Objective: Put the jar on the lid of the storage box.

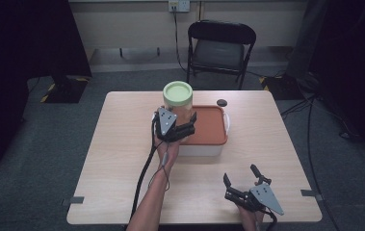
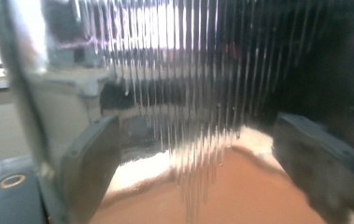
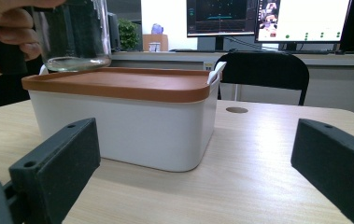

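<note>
The left gripper (image 1: 188, 126) clasps a glass jar (image 1: 179, 103) with a green lid (image 1: 177, 91), its jaws on either side of the ribbed wall. The jar hangs just above the brown lid (image 1: 209, 126) of a white box (image 3: 132, 126). The right gripper (image 1: 241, 180) rests spread wide, nothing between its jaws, on the table (image 1: 122, 159) near the box.

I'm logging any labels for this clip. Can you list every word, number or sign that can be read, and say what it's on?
No text can be read here.
Monitors behind the table: charts and rows of small marks, too small to read.
Jar in the left claw: no label; ribbed glass, green lid.
Box with its orange lid: plain, no print.
Right claw: no marking that reads.
</note>
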### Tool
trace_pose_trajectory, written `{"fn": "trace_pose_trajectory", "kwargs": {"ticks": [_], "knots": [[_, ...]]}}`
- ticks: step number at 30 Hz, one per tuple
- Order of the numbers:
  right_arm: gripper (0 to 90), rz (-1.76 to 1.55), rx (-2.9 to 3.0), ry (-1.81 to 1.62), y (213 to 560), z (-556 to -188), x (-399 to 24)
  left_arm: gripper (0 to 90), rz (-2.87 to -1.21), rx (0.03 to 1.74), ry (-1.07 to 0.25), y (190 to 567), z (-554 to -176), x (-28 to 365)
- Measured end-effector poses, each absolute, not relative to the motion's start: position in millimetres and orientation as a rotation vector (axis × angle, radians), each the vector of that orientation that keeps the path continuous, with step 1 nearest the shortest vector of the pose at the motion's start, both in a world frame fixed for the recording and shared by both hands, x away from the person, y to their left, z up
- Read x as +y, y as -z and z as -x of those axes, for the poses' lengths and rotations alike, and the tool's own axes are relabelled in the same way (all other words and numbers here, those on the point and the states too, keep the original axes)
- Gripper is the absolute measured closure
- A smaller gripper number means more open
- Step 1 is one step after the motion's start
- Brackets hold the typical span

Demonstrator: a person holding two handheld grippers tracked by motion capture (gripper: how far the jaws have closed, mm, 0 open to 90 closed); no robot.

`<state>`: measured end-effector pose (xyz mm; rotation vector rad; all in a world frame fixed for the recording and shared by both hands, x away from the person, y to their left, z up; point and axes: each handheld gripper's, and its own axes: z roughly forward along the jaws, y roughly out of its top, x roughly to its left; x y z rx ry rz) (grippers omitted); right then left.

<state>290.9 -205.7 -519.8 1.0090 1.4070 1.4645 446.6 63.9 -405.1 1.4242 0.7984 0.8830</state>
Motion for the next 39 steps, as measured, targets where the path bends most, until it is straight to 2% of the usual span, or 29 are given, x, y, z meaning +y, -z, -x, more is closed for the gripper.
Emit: {"fn": "trace_pose_trajectory", "kwargs": {"ticks": [8, 13, 25, 39], "knots": [[0.4, -1.006, 1.410, -1.467, 519.8, -290.9, -205.8, 11.6, -1.451, 0.813, -0.907, 409.9, -457.0, 62.7], [0.4, -1.005, 1.412, -1.468, 519.8, -290.9, -205.8, 11.6, -1.430, 0.831, -0.878, 411.4, -460.9, 62.7], [0.4, -1.005, 1.414, -1.470, 519.8, -290.8, -205.8, 11.6, -1.478, 0.836, -0.902, 418.7, -464.6, 59.2], [0.4, -1.004, 1.413, -1.469, 519.8, -290.6, -205.8, 11.4, -1.461, 0.866, -0.875, 420.6, -466.2, 62.3]]}}
